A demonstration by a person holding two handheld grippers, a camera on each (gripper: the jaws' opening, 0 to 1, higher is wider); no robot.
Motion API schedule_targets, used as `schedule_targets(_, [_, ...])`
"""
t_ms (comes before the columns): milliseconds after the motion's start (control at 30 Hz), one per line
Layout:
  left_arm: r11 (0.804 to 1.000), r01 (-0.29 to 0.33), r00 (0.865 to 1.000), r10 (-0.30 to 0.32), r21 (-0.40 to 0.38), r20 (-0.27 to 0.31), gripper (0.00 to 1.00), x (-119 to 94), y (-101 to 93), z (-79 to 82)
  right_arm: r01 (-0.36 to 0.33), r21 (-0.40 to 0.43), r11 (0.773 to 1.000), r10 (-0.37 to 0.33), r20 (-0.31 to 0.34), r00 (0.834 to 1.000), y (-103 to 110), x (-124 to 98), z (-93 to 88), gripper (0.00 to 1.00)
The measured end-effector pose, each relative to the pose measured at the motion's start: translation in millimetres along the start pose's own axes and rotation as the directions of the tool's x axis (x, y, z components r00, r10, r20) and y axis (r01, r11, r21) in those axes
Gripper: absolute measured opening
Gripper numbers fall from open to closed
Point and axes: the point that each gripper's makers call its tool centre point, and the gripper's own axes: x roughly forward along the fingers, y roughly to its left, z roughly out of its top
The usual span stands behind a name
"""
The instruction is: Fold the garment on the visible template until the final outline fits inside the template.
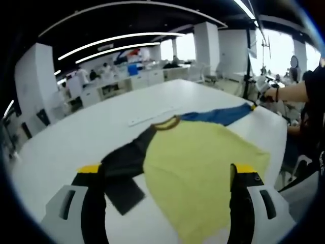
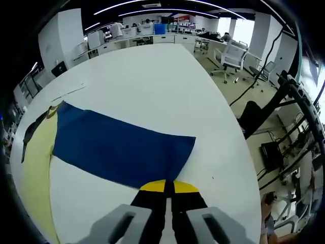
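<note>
garment (image 1: 203, 162) work is at its opening fold, as i judge it: my right hand-held gripper (image 2: 169, 187) has its yellow-tipped jaws pressed together on the cuff edge of the blue sleeve (image 2: 122, 147), which lies stretched flat toward the table's (image 2: 152, 76) right edge. my left hand-held gripper (image 1: 167, 175) hangs over the near side of the shirt with its jaws wide apart, gripping nothing; the black sleeve (image 1: 124, 165) runs under its left jaw and the yellow body spreads between the two.

out from there, the shirt lies open and face up on the white table, collar (image 1: 166, 123) pointing to the far side, blue sleeve reaching off to the right corner. a pale strip (image 1: 152, 117) lies on the table just beyond the collar; i cannot tell if it belongs to the template.

next, i reckon, the blue sleeve needs lifting and carrying across onto the yellow body, kept flat, while the left closes on the black sleeve.
</note>
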Motion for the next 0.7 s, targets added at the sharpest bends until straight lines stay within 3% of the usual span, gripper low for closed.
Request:
schedule_targets(367, [1.0, 0.014, 1.0, -0.015, -0.008, -0.01, 0.99, -11, -9.1, -6.5, -0.002, -0.03, 1.0, 0.003, 0.017, 1.0, 12, -15, 11.6, 0.0])
schedule_targets(700, [1.0, 0.023, 1.0, -0.023, -0.005, -0.006, 0.99, -19, -14.0, -9.0, -0.036, -0.07, 0.997, 0.039, 0.038, 0.999, 38, -25, 26.0, 0.0])
